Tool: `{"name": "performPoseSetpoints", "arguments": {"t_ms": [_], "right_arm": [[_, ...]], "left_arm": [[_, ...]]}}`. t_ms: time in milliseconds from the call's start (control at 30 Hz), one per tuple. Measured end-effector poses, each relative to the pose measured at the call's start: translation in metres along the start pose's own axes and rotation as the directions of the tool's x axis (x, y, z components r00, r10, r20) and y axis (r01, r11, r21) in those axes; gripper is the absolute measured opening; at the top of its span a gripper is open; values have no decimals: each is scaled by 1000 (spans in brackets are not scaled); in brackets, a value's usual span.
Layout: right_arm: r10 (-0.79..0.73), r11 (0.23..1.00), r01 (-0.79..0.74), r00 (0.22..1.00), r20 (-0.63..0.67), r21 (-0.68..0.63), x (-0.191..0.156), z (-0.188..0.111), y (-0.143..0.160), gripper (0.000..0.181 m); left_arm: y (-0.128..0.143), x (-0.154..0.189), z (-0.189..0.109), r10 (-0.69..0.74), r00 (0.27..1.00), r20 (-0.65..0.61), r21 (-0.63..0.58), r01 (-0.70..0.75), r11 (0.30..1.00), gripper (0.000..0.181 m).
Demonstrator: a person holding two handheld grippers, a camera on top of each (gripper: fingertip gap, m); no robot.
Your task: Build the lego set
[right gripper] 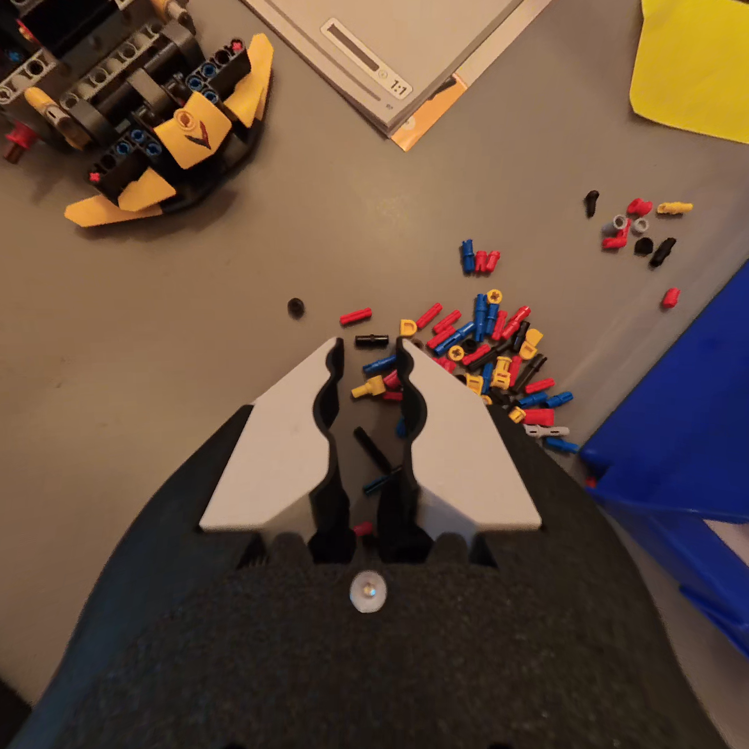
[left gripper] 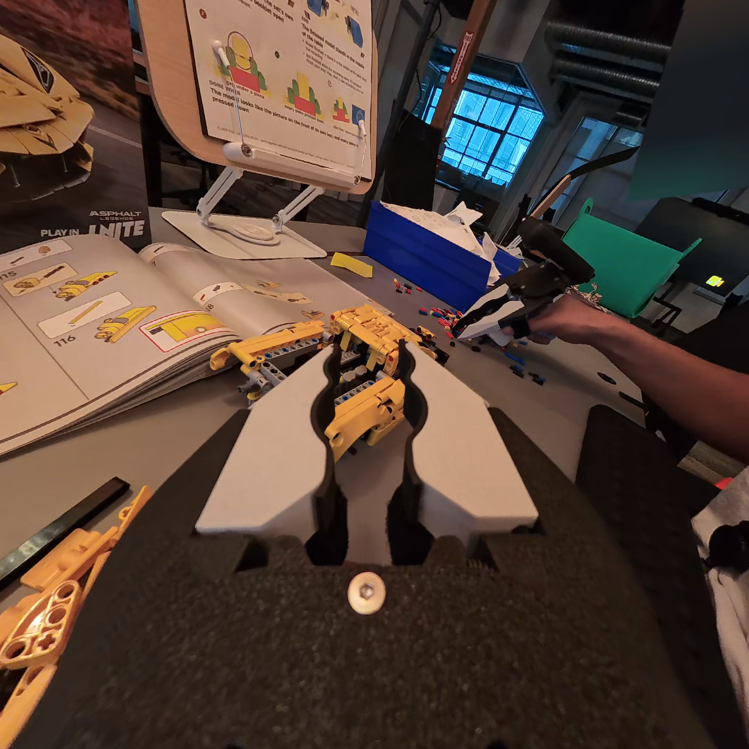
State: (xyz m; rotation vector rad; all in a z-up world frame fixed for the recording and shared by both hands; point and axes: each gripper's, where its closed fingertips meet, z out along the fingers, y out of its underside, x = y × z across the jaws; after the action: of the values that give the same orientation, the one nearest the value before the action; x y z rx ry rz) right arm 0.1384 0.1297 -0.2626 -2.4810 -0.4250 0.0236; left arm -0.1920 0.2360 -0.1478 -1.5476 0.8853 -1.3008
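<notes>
A partly built yellow and black lego car (left gripper: 364,328) stands on the grey table; it also shows in the right wrist view (right gripper: 162,121). My left gripper (left gripper: 366,348) is closed around a yellow panel (left gripper: 369,409) of the car, with the pads touching it on both sides. My right gripper (right gripper: 369,343) is open, low over a pile of small red, blue, yellow and black pins (right gripper: 486,356). A black pin (right gripper: 371,340) lies just past its tips and a blue pin (right gripper: 379,362) lies between them. The right gripper (left gripper: 462,330) also shows in the left wrist view, held by a hand.
An open instruction booklet (left gripper: 101,324) lies left of the car, its corner visible (right gripper: 385,60). A blue bin (left gripper: 425,259) (right gripper: 689,405) stands beside the pins. Loose yellow parts (left gripper: 48,608) and a black strip (left gripper: 60,523) lie at the near left. A sheet stand (left gripper: 263,101) and a green bin (left gripper: 620,259) stand behind. One gripper's finger ends stand about 35 cm off the other's.
</notes>
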Motion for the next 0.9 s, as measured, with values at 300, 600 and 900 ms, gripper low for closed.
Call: {"name": "performPoseSetpoints", "arguments": {"t_ms": [300,600,900], "right_arm": [[21,1000,-21,1000,20,18,-1,2,-2,14],[-79,976,34,975,206,215,-82,-36,-54,14],[-159,986,119,899,408,121,-222,-2,-35,14]], "left_arm": [[3,2,2,18,1000,-1,-15,-18,1000,28],[2,-2,1,13,1000,13,-14,-13,1000,27],[3,-2,0,32,999,21,-18,-31,999,27]]}}
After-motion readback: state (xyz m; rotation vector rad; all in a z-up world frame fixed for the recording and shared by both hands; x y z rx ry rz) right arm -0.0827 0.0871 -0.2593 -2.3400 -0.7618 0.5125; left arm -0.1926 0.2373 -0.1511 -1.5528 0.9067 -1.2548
